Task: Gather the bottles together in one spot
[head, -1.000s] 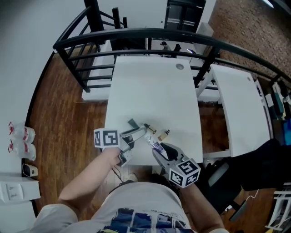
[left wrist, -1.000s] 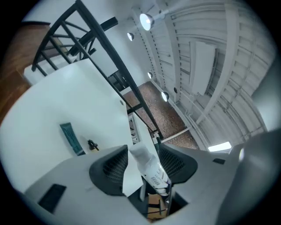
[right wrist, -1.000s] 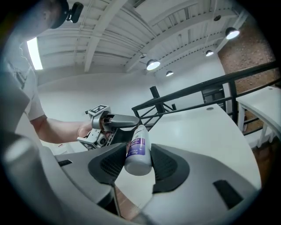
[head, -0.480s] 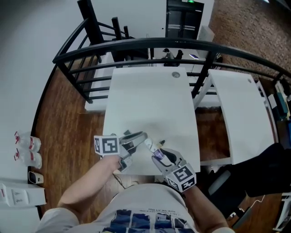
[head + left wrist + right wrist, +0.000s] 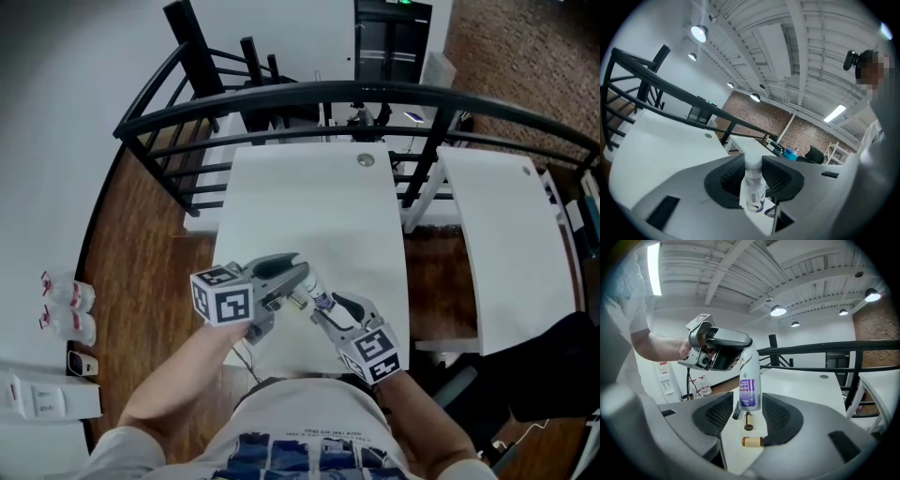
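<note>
Above the near end of the white table [image 5: 319, 206], we see the white bottle [image 5: 749, 385] lifted, its long axis spanning both grippers: left gripper [image 5: 295, 275] jaws just closed on its top end, right gripper [image 5: 326, 305] jaws just opening, loose around its base.

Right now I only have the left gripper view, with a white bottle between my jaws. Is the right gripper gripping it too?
Observer: No. The right gripper has its jaws either side of the bottle, but they have just been opening and a gap shows beside it.
Operator: Is it off the table?
Observer: Yes. The left gripper, jaws just closed further, holds it clear above the table.
Operator: Anything underneath?
Observer: Two small brown bottles lie on the table below it.
</note>
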Motion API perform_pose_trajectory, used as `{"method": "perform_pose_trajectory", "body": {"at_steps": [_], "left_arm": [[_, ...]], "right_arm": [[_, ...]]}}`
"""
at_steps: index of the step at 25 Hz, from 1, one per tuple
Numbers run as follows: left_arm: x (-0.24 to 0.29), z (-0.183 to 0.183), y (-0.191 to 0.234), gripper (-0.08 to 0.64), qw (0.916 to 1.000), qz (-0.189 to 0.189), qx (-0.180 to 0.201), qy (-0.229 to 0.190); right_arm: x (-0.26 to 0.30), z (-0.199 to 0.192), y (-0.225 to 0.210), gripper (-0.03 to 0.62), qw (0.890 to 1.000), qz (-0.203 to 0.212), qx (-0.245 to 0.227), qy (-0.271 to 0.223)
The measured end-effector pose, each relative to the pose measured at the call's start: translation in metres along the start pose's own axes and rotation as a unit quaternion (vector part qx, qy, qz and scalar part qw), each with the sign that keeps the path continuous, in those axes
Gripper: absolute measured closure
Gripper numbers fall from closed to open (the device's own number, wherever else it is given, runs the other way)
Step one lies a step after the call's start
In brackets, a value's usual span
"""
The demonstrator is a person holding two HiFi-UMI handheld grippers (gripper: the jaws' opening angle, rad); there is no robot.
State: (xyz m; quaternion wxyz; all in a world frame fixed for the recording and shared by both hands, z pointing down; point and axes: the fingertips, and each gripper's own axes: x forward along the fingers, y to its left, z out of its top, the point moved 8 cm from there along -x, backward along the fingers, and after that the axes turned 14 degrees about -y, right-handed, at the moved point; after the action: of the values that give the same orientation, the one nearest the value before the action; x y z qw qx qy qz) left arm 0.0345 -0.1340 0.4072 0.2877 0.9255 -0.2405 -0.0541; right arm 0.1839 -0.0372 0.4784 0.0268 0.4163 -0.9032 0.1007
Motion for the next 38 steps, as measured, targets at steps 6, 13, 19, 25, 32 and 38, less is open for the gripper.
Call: {"method": "perform_pose_trajectory", "body": {"at_steps": [6,13,19,25,32,38], "left_arm": [[0.022,0.012,0.040,0.449,0.9909,0.098,0.092,-0.015],[0.047,0.014,0.110,0.449,0.9668,0.207,0.142,-0.046],[0.075,0.006,0.157,0.449,0.9494,0.243,0.191,-0.055],[0.100,-0.008,0.189,0.449,0.9356,0.250,0.246,-0.039],[0.116,-0.024,0.211,0.449,0.9326,0.249,0.259,-0.039],[0.115,-0.024,0.211,0.448,0.9303,0.249,0.266,-0.043]], "right_arm": [[-0.022,-0.009,-0.030,0.310,0.999,-0.014,0.034,0.022],[-0.057,-0.018,-0.055,0.268,0.995,-0.063,0.062,0.042],[-0.086,-0.030,-0.070,0.268,0.991,-0.089,0.075,0.068],[-0.099,-0.036,-0.081,0.268,0.988,-0.104,0.080,0.082],[-0.108,-0.046,-0.085,0.269,0.985,-0.110,0.082,0.102],[-0.105,-0.047,-0.086,0.268,0.985,-0.109,0.084,0.104]]}}
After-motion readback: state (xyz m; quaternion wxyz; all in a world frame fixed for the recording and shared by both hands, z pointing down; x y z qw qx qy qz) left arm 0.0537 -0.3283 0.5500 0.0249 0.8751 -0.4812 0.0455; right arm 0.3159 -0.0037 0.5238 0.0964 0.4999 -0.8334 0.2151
